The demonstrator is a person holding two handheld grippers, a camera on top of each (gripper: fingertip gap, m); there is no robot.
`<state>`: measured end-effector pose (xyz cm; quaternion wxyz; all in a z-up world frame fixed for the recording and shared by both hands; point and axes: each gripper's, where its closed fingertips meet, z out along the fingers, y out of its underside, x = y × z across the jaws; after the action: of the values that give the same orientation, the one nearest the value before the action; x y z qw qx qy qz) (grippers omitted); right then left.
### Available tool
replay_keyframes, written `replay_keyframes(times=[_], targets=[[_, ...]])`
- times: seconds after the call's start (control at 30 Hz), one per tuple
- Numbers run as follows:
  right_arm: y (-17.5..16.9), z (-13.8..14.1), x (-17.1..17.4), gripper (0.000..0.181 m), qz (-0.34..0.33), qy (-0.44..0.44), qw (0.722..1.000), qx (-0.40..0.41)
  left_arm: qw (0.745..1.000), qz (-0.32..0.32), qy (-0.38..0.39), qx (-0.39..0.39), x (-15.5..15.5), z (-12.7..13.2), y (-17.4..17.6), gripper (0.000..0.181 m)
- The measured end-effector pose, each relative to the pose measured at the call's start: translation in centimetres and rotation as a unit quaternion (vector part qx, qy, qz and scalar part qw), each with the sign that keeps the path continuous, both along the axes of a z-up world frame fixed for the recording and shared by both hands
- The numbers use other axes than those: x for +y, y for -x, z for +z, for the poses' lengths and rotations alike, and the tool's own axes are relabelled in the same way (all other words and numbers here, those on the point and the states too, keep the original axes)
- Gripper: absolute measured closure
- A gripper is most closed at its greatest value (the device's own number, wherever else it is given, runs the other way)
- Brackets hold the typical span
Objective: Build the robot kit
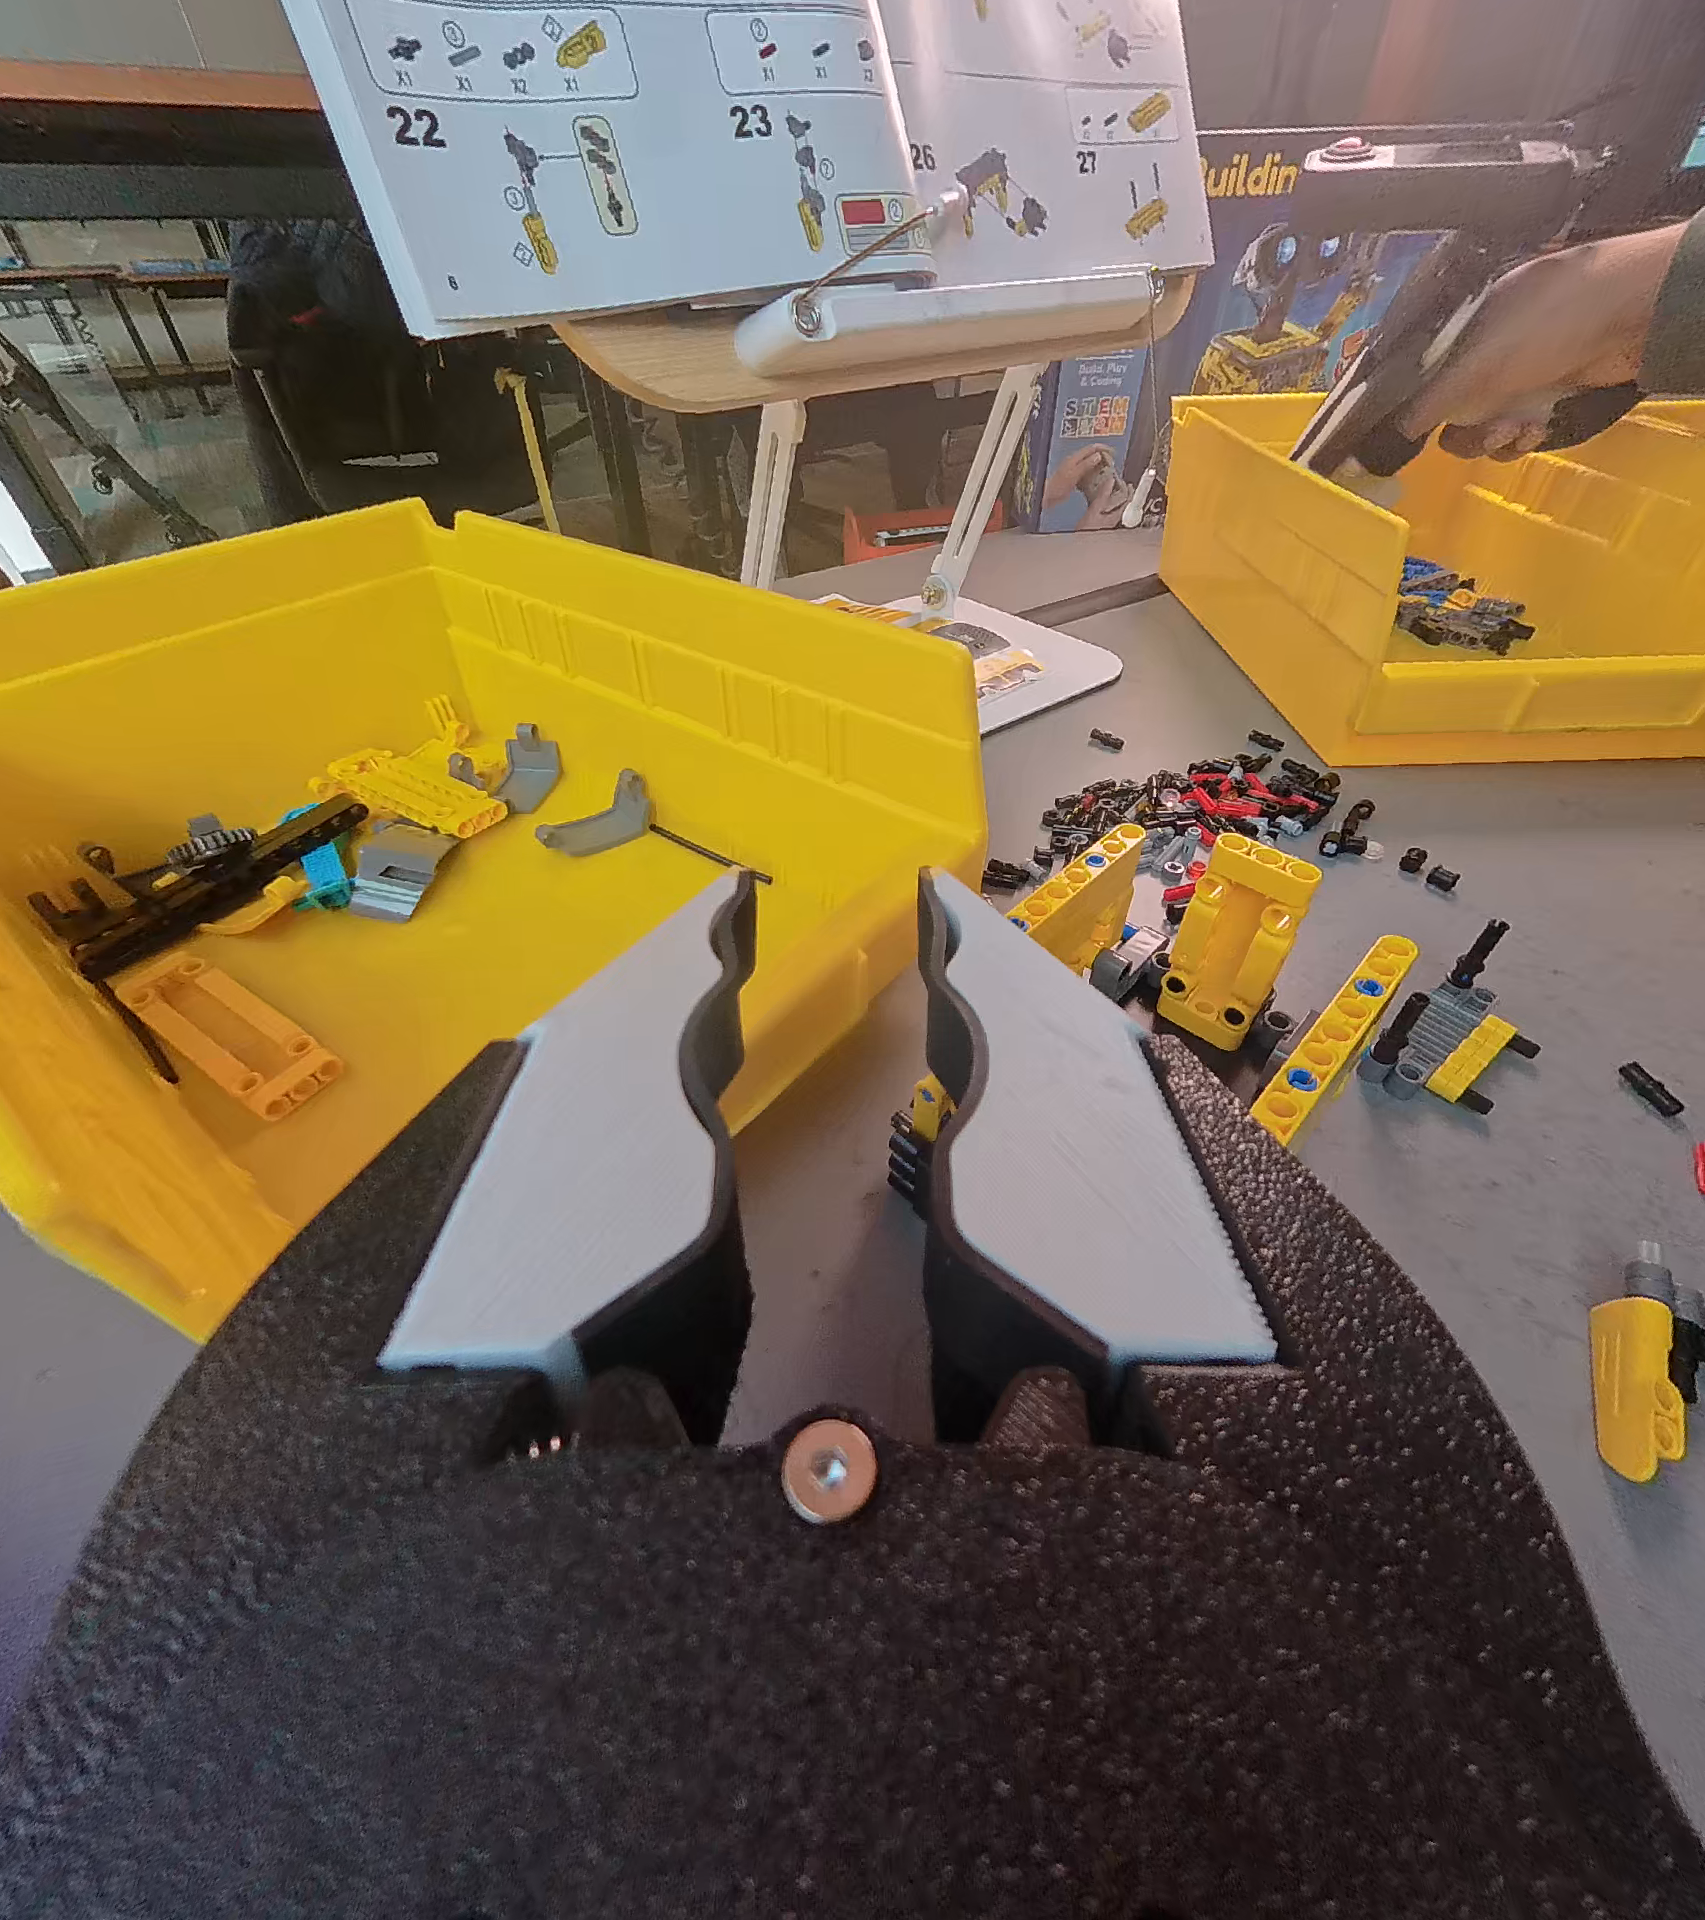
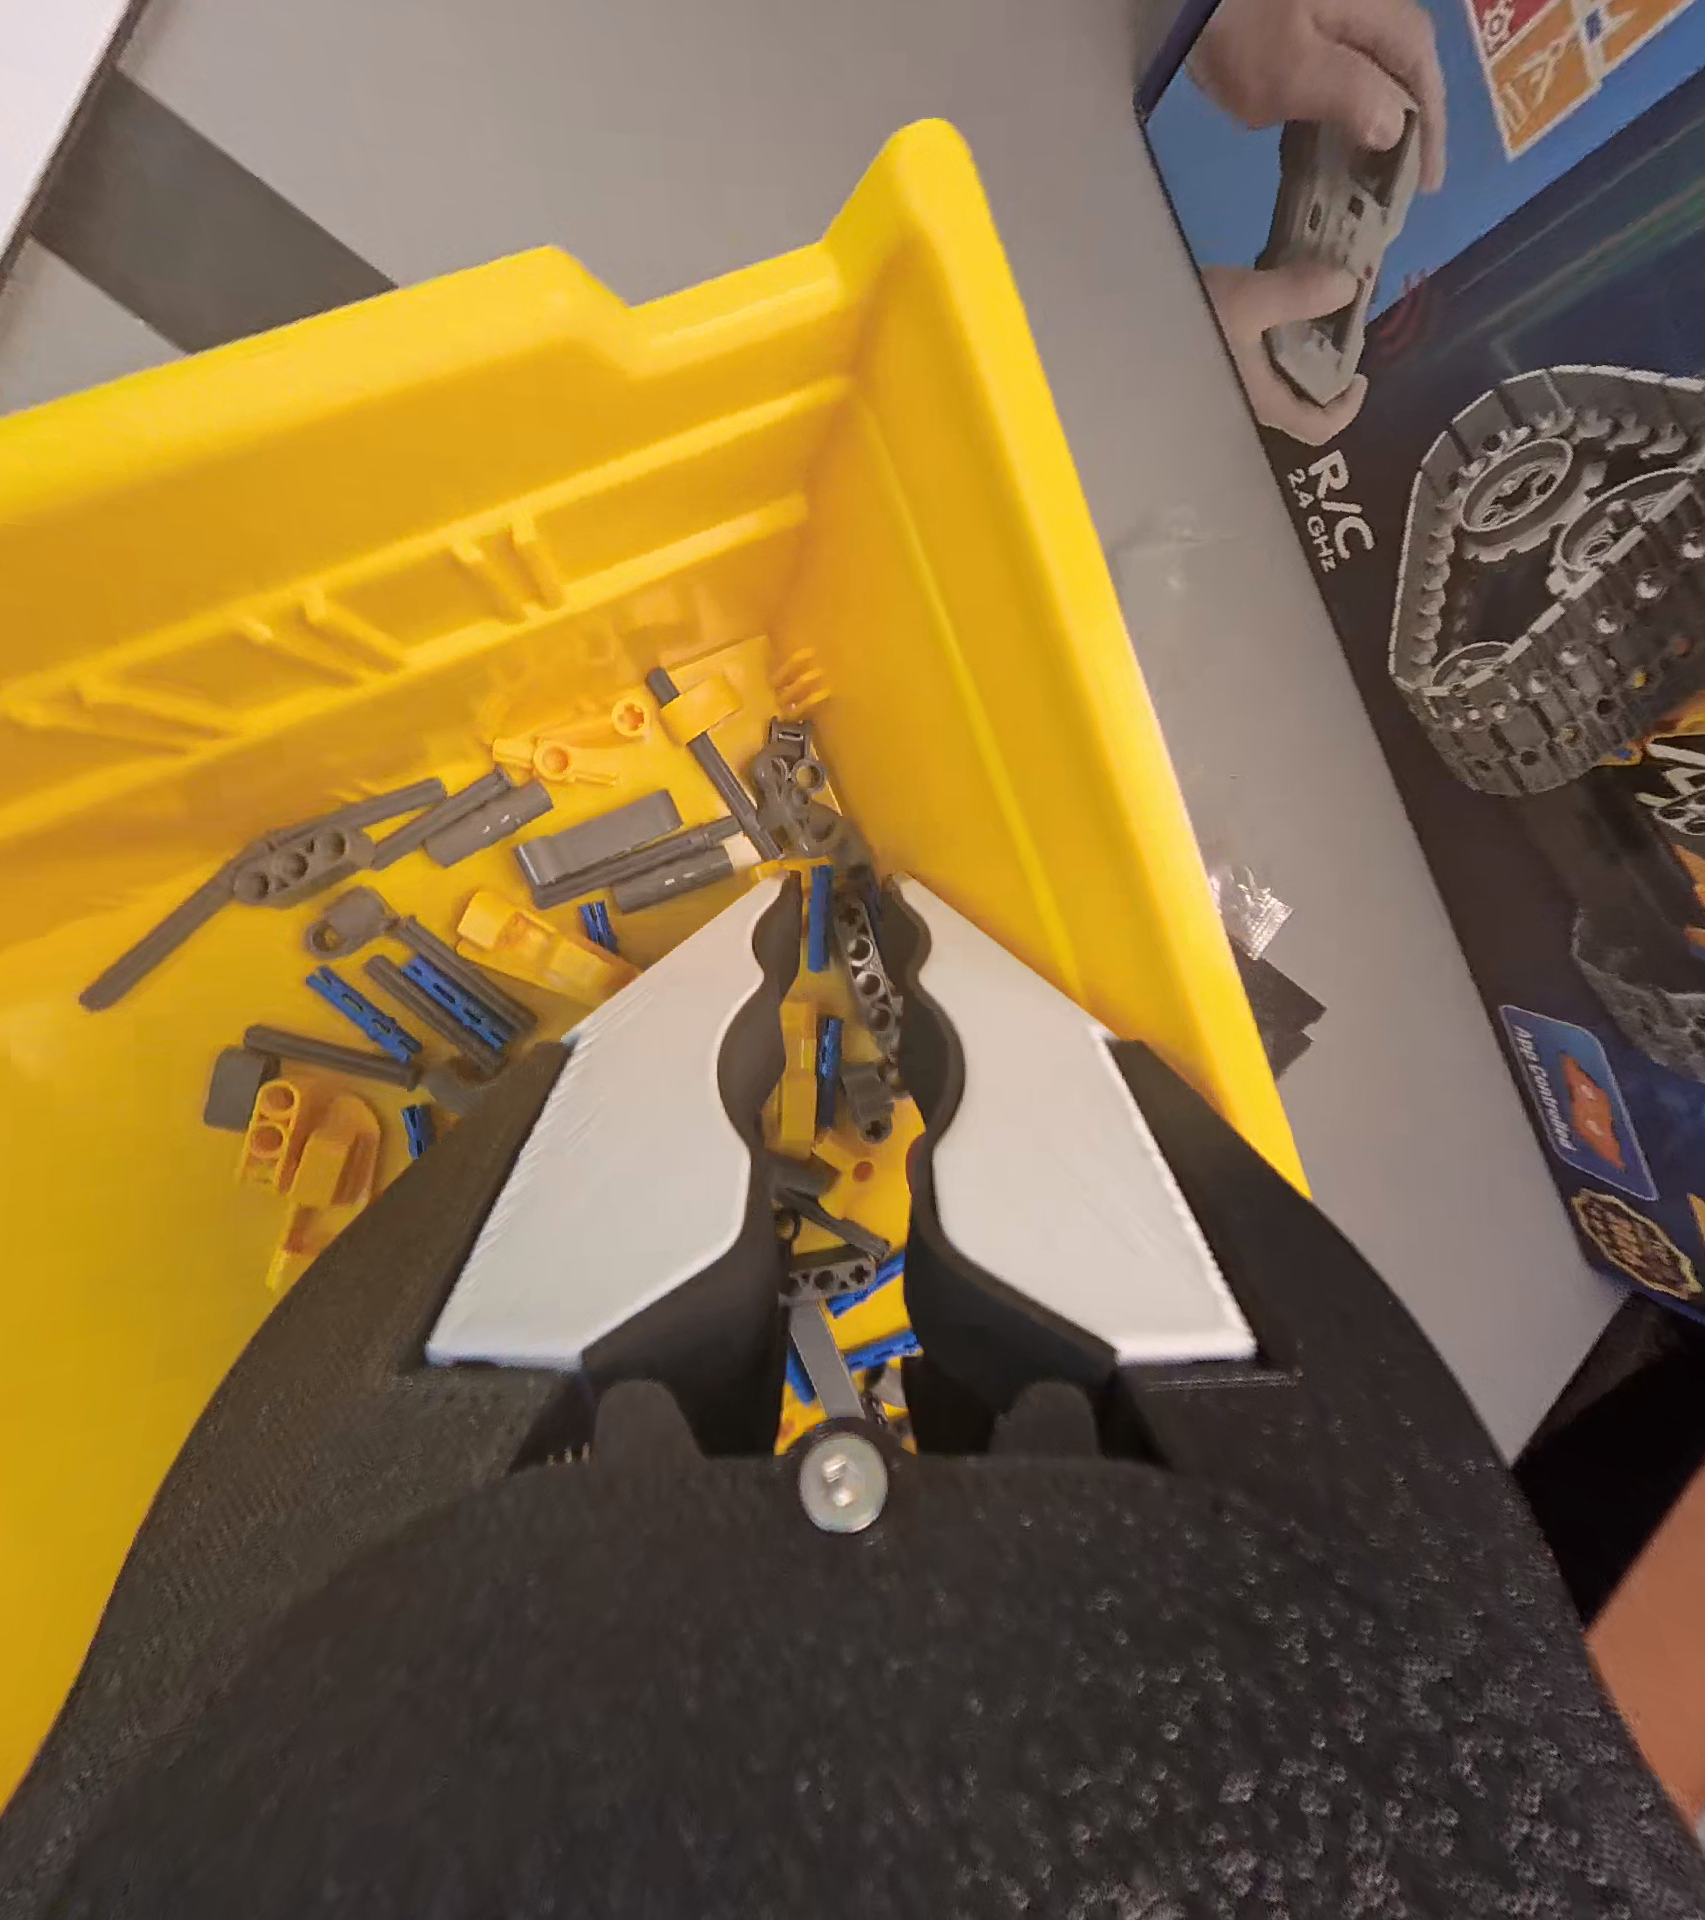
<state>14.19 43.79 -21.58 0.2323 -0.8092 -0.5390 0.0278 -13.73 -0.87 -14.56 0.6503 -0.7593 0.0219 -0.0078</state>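
Bricks [image 2: 474, 935], grey, blue and yellow, lie loose in the corner of a yellow bin [image 2: 941, 582], with the right gripper [image 2: 843, 883] lowered among them. Its jaws stand slightly apart; a grey holed beam [image 2: 869, 956] lies between the fingers, but whether it is gripped cannot be told. A printed box [image 2: 1554, 727] lies flat just beside the bin's outer wall. The left gripper [image 1: 837, 883] hovers released and empty at the near edge of a second bin [image 1: 723, 675], which holds a few black, grey and yellow parts. Right of that bin, on the grey table [image 1: 1554, 935], lie a pile of small pins [image 1: 1212, 800] and a yellow subassembly [image 1: 1232, 935], seemingly kept within reach. Behind the bin a manual [image 1: 619, 156] is propped open on a stand [image 1: 775, 457], facing the worker.
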Motion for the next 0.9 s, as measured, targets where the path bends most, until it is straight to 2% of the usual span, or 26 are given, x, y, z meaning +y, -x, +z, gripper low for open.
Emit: replay_keyframes(times=[0.1, 0.17, 0.27, 0.43, 0.6, 0.77, 0.9], targets=[[1.4, -0.5, 0.1, 0.169, -0.031, 0.018, 0.999, 0.032, 1.0, 0.0, 0.0, -0.003, 0.0, 0.0, 0.1, 0.152], [1.7, -1.1, 0.1, 0.171, -0.033, 0.019, 0.999, 0.026, 1.0, 0.001, -0.001, -0.004, 0.0, 0.0, 0.1, 0.152], [1.9, -1.5, -0.3, 0.174, -0.016, 0.019, 1.0, 0.016, 1.0, 0.0, -0.002, -0.007, 0.0, 0.0, 0.2, 0.152], [-0.1, -2.0, -3.0, 0.174, 0.02, 0.092, 0.995, -0.022, 1.0, -0.002, -0.003, -0.012, -0.1, 0.1, 0.2, 0.152], [-0.8, -0.9, -4.9, 0.173, 0.055, 0.107, 0.992, -0.019, 1.0, -0.005, -0.001, -0.012, 0.0, 0.0, 0.1, 0.152], [0.5, 1.3, -2.8, 0.169, 0.038, 0.054, 0.997, 0.037, 1.0, -0.004, 0.0, -0.01, 0.0, 0.0, 0.1, 0.152], [1.5, 1.3, -0.8, 0.169, 0.015, 0.015, 0.999, 0.043, 1.0, -0.003, 0.0, -0.009, 0.0, 0.0, 0.1, 0.152]])
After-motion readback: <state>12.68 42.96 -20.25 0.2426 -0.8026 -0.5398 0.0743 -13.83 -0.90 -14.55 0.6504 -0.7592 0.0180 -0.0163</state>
